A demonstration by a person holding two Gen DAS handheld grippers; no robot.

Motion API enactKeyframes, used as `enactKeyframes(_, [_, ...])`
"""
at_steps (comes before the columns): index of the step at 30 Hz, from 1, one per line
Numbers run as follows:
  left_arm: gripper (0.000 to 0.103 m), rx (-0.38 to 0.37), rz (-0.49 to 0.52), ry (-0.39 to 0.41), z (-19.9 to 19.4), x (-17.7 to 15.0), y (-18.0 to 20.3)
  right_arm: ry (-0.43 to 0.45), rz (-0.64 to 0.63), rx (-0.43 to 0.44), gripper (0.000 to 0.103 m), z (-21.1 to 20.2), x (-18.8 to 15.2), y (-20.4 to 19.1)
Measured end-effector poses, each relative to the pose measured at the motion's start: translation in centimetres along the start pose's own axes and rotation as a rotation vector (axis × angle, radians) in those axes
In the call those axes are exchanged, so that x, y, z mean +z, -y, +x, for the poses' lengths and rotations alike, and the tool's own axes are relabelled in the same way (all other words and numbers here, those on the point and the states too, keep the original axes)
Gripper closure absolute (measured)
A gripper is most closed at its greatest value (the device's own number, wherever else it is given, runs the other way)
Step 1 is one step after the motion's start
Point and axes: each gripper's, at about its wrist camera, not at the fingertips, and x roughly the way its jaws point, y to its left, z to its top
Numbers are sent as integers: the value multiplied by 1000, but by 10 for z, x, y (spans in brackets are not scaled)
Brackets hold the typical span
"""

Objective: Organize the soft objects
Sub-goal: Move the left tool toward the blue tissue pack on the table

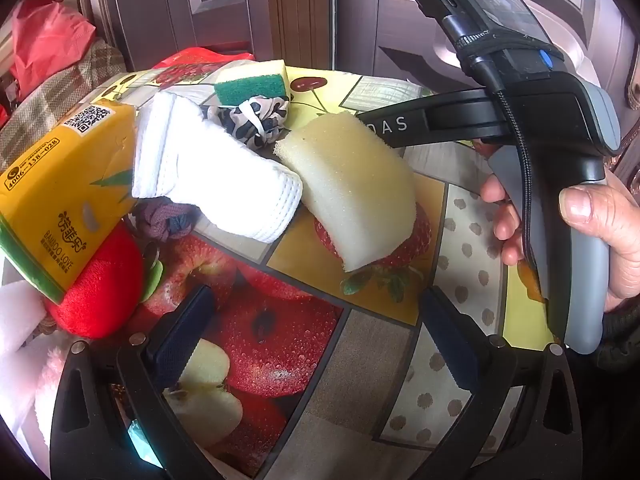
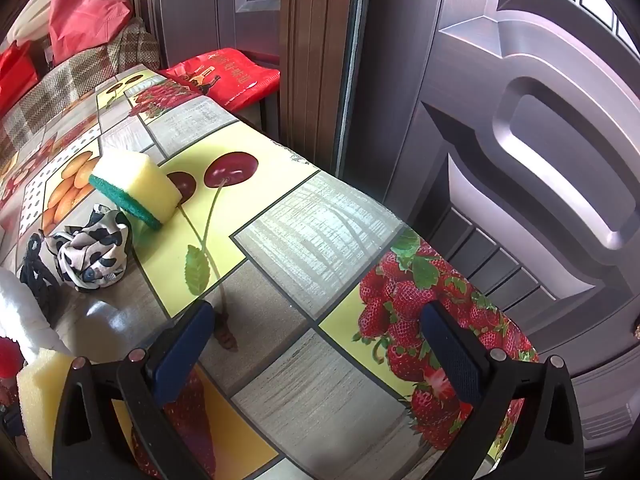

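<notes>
Left wrist view, near to far: left gripper [image 1: 316,344], jaws wide apart over the fruit-print tablecloth [image 1: 372,344], holding nothing. At centre lies a pale foam sponge [image 1: 352,196]; a white sock [image 1: 216,176] overlaps a yellow tissue pack [image 1: 60,196] that half hides a red plush toy [image 1: 100,296]. Farther off, a green-backed sponge [image 1: 252,80] is partly hidden behind a spotted cloth [image 1: 256,120]. Right gripper [image 2: 320,344]: jaws apart, empty.

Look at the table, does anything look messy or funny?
Yes. The soft things lie in a jumble: the yellow tissue pack leans on a red plush toy, a white sock lies across it, and the plain sponge curls up instead of lying flat.
</notes>
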Motion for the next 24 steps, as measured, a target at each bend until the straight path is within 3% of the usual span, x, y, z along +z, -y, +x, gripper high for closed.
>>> enactKeyframes(8, [1,9,-7,7,-4,-1,-4,0,0,0,0,0,0,0])
enactKeyframes(14, [1,-22,-21,216,-60,-6,8,0,0,0,0,0,0,0])
enactKeyframes(18, [0,18,-82,343,-104,-6,-6,0,0,0,0,0,0,0])
enactKeyframes(24, [0,39,-242,404,-139,-29,-49,0,0,0,0,0,0,0])
